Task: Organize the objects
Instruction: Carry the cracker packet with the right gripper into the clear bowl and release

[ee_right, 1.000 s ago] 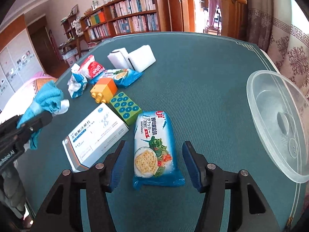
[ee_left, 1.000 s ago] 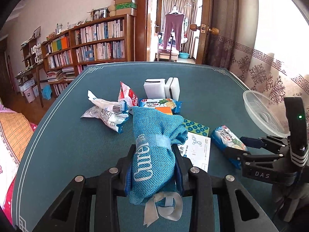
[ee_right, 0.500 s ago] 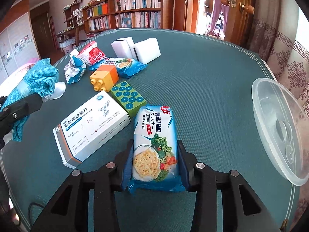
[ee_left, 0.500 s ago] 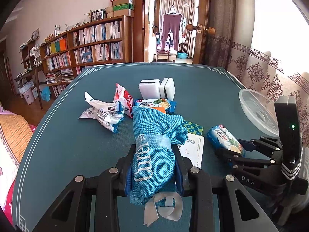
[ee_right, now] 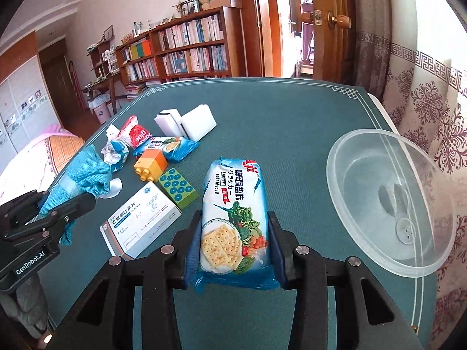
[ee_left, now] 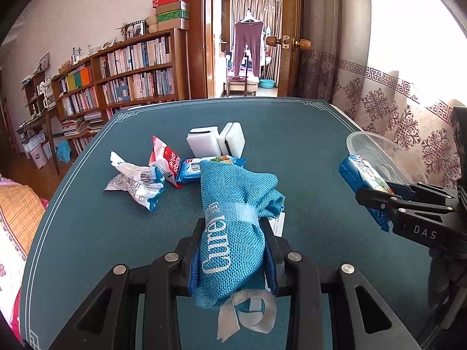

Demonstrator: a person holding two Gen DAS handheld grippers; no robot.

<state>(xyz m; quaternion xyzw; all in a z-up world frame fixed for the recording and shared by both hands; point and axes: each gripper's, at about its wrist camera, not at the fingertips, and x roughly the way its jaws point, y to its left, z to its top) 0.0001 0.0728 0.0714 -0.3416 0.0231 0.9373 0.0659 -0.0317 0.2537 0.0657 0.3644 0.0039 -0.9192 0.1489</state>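
Right hand-held gripper (ee_right: 235, 245) clamps cracker pack (ee_right: 233, 218) above green table (ee_right: 292, 134); clear bowl (ee_right: 388, 204) right.

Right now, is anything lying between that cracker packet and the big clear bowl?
Nothing visible. The cracker packet, clamped in the right gripper, has only bare green tabletop between it and the clear bowl.
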